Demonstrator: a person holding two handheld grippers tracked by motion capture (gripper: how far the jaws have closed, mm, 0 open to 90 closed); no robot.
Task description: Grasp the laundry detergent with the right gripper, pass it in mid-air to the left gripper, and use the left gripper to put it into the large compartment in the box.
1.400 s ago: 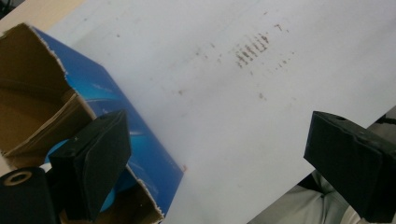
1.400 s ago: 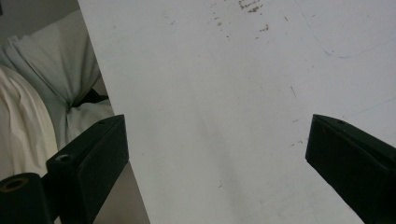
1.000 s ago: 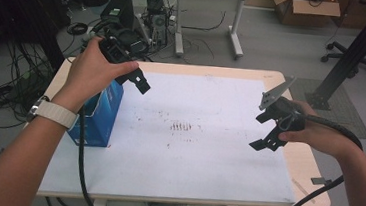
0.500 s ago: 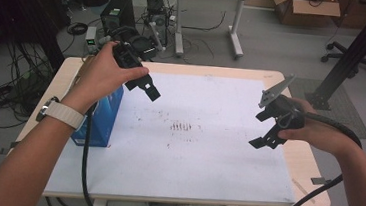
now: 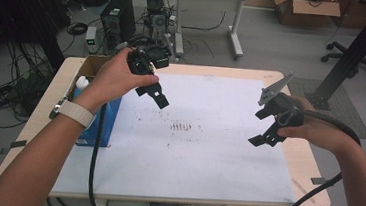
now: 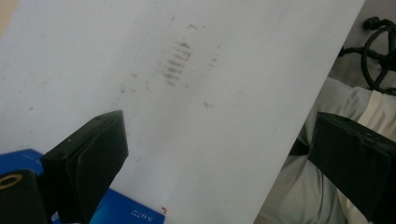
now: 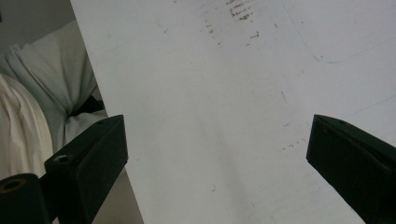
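A white sheet (image 5: 202, 150) covers most of the wooden table, with brown smudges (image 5: 181, 127) near its middle. My left gripper (image 5: 154, 96) hangs above the sheet's far left part, open and holding nothing. In the left gripper view the left gripper (image 6: 219, 163) has its jaws wide apart over the smudges (image 6: 175, 63). My right gripper (image 5: 264, 122) hovers over the sheet's right side, open and with nothing in it. In the right gripper view the right gripper (image 7: 215, 163) looks down on bare white sheet (image 7: 224, 93), with the smudges (image 7: 240, 9) at the top edge.
An open blue box (image 5: 100, 123) with a white bottle (image 5: 81, 82) in it stands at the table's left edge, under my left forearm. A cable trails from each gripper off the table's near edge. Behind the table are a computer tower (image 5: 118, 19), floor cables and another desk.
My left gripper has moved right and nearer, from above the blue box out over the white sheet. The right gripper has barely shifted.
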